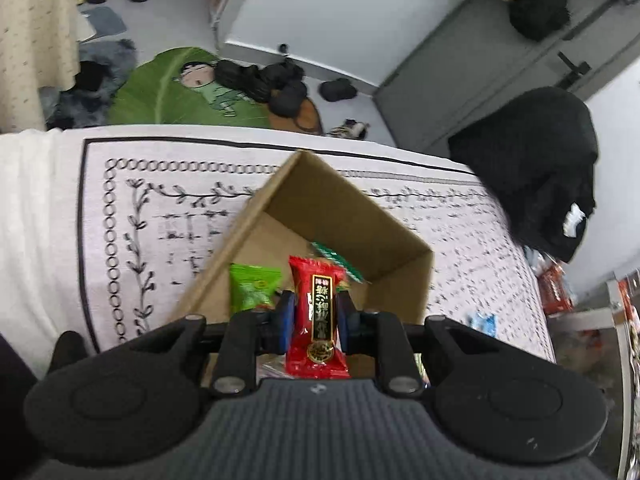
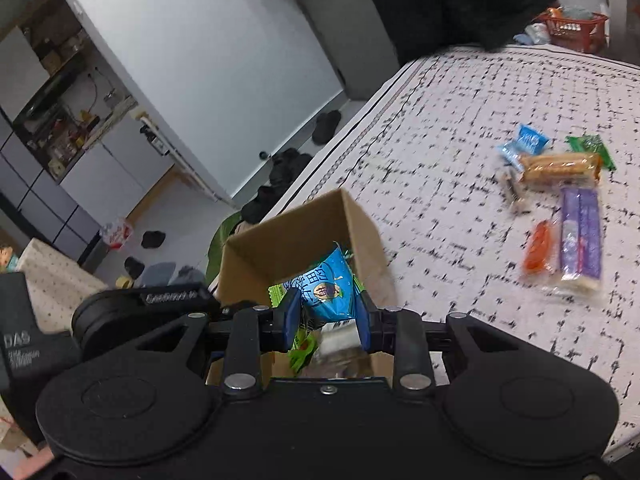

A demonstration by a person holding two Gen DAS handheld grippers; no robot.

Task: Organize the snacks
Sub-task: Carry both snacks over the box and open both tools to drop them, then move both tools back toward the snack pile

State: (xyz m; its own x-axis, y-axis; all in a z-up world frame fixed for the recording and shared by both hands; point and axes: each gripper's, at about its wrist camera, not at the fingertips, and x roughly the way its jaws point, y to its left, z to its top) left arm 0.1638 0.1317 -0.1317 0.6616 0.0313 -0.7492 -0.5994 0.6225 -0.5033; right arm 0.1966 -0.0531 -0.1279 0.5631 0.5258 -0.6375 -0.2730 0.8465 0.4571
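My table [image 2: 460,152] wears a white patterned cloth [image 1: 132,208]. On it stands an open cardboard box [image 2: 296,232]; well apart lie loose snack packets [image 2: 560,200] in a cluster.

The near part of the cardboard box [image 1: 352,216] is hidden behind the left gripper [image 1: 316,312], so its contents are seen only in part. A green packet [image 1: 252,286] is half covered by a finger [image 1: 285,312]. Print on the red packet [image 1: 316,316] is too small to be read. The loose snacks [image 2: 560,184] on the patterned cloth [image 2: 460,128] are blurred, and the orange basket [image 2: 572,30] is blurred at the frame's top.
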